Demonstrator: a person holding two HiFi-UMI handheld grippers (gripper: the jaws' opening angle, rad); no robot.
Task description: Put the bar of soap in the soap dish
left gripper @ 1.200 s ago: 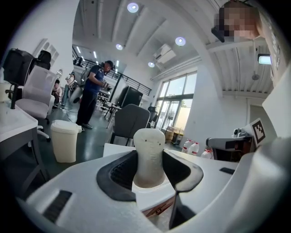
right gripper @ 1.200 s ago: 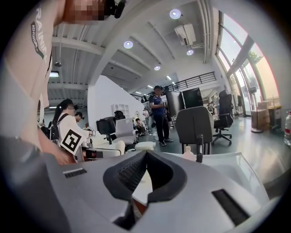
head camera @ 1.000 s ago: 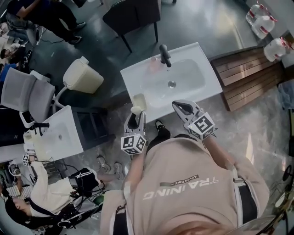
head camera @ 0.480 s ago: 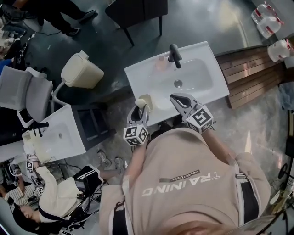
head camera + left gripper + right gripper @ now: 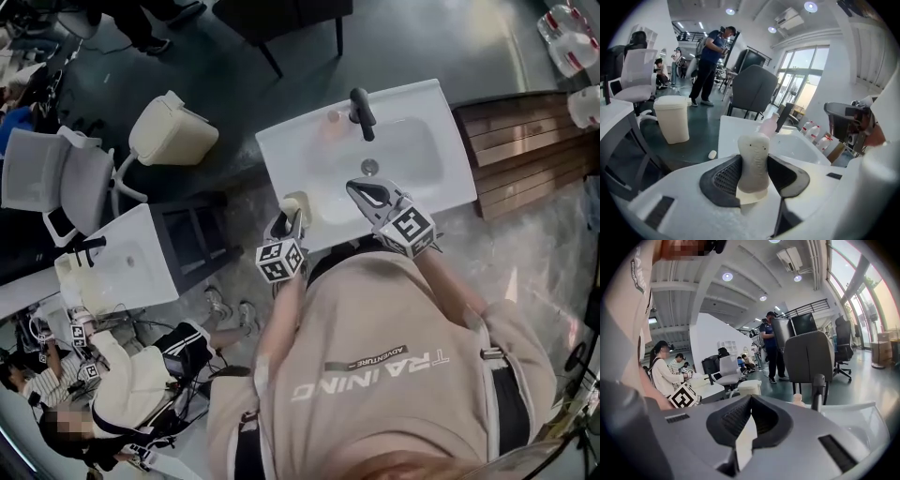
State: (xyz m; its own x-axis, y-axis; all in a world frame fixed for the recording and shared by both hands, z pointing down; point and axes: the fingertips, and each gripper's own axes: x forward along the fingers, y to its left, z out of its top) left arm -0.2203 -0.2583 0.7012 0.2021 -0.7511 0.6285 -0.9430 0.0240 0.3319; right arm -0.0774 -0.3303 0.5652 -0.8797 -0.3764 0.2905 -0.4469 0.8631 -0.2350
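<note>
My left gripper [image 5: 288, 219] is shut on the cream bar of soap [image 5: 298, 206], which it holds over the front left corner of the white washbasin [image 5: 281, 150]. In the left gripper view the soap [image 5: 754, 154] stands upright between the dark pads [image 5: 723, 180] of the left gripper [image 5: 753, 161]. A small pink dish-like thing [image 5: 331, 124] [image 5: 768, 125] sits on the rim just left of the black tap [image 5: 361, 111]. My right gripper [image 5: 358, 188] [image 5: 750, 399] is shut on nothing and hangs over the bowl's front edge.
A cream bin [image 5: 173, 131] and a white office chair [image 5: 56, 178] stand to the left. A second basin [image 5: 127, 272] is at the lower left, with a seated person beside it. A wooden platform [image 5: 525, 141] lies on the right, and a dark chair [image 5: 752, 89] stands behind the sink.
Both grippers have moved forward, from in front of the basin to over its front edge. The soap has stayed in the left gripper. The right gripper has stayed shut.
</note>
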